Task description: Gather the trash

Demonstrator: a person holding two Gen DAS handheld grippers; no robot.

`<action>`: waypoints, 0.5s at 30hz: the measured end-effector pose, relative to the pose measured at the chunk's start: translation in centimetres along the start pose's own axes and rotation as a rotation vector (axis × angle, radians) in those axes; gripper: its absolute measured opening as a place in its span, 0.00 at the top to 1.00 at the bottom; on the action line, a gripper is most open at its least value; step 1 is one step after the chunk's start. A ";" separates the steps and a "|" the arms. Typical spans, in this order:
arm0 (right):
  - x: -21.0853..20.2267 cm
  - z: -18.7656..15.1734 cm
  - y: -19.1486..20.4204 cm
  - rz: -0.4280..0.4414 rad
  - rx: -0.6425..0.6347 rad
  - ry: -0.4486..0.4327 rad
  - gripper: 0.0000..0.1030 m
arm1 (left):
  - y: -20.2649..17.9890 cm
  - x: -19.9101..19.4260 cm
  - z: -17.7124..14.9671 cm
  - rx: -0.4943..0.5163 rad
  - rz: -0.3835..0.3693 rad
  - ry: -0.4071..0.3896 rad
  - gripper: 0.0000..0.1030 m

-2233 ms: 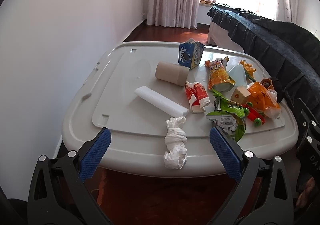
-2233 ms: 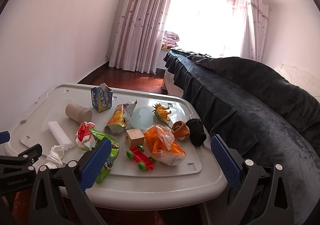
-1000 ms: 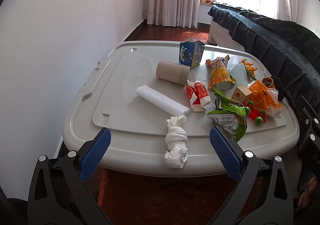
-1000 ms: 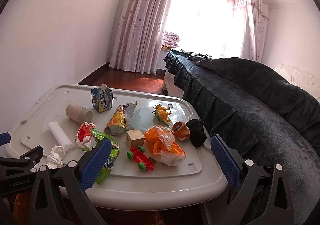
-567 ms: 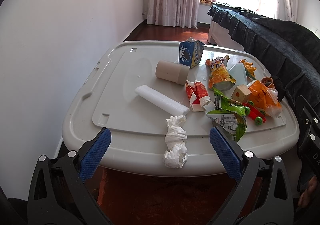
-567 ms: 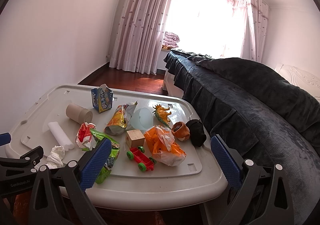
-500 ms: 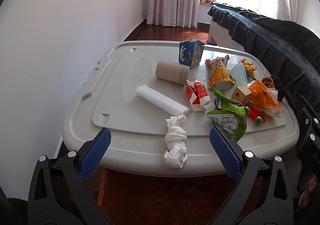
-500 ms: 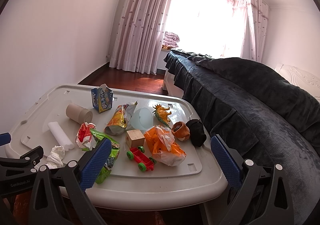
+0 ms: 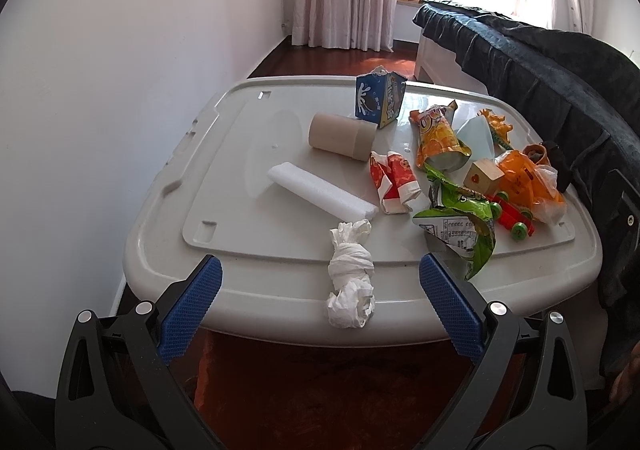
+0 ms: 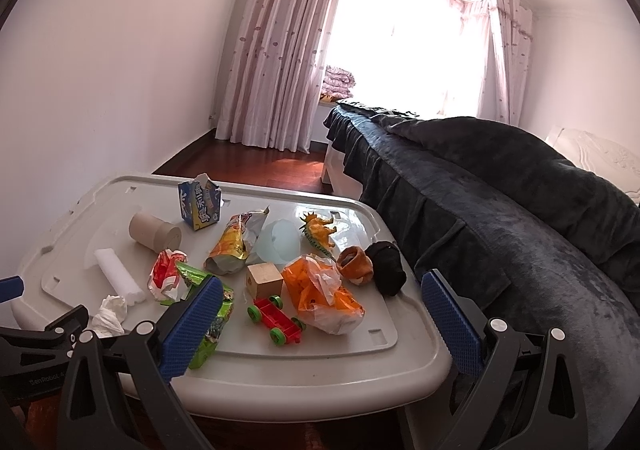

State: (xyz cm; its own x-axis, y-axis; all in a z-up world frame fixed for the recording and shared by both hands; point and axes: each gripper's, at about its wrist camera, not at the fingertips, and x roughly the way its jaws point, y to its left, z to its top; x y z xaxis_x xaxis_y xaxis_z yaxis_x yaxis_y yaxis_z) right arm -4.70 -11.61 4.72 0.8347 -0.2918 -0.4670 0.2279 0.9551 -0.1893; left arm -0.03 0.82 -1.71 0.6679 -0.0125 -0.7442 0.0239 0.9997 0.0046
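Nothing's been collected yet as far as I can tell. All the trash sits on the pale grey plastic bin-lid worktop [image 9: 168, 250], and I can't see any bag or bin to put it in.

The left hand-held gripper [image 9: 320, 304] hovers just off the near edge with its jaws spread wide and empty, lined up on the crumpled, twisted white tissue wad [image 9: 351, 274], which droops over that edge. The right hand-held gripper [image 10: 320, 324] is also wide apart and empty, off the near right corner.

Still to grab, mid-worktop:
- white foam strip [image 9: 322, 195]
- brown cardboard tube [image 9: 342, 135]
- scrunched red-and-white wrapper [image 9: 394, 181]
- torn green snack bag [image 9: 460, 226]
- orange chip bag [image 9: 438, 139]
- opened blue carton [image 9: 378, 99] toward the far edge
- orange plastic bag [image 10: 324, 296] near the right edge

Probably not trash: the wooden cube [image 10: 264, 280], red toy car [image 10: 276, 320] and dinosaur figure [image 10: 320, 228] mixed in.
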 end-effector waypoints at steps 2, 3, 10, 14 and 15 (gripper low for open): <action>0.0 0.0 -0.3 -0.002 0.006 -0.001 0.05 | 0.0 0.2 -0.3 0.004 -0.006 0.006 0.06; -0.1 0.0 -0.4 -0.003 0.009 -0.001 0.05 | 0.1 0.4 -0.5 0.008 -0.016 0.007 0.06; 0.0 0.2 -1.6 0.001 0.050 0.008 0.05 | 0.7 2.3 -1.9 0.011 -0.053 0.028 0.06; -0.1 0.2 -1.8 0.002 0.052 0.007 0.05 | -0.3 4.1 -1.8 0.053 -0.001 0.034 0.07; 0.0 0.2 -1.8 0.001 0.052 0.006 0.05 | -0.6 4.5 -1.7 0.064 0.012 0.031 0.07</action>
State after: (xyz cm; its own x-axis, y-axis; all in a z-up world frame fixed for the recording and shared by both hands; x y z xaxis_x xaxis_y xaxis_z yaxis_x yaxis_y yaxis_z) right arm -5.07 -13.34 5.23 0.8320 -0.2910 -0.4722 0.2531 0.9567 -0.1436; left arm 1.75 0.22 -6.19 0.6453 0.0010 -0.7639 0.0642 0.9964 0.0556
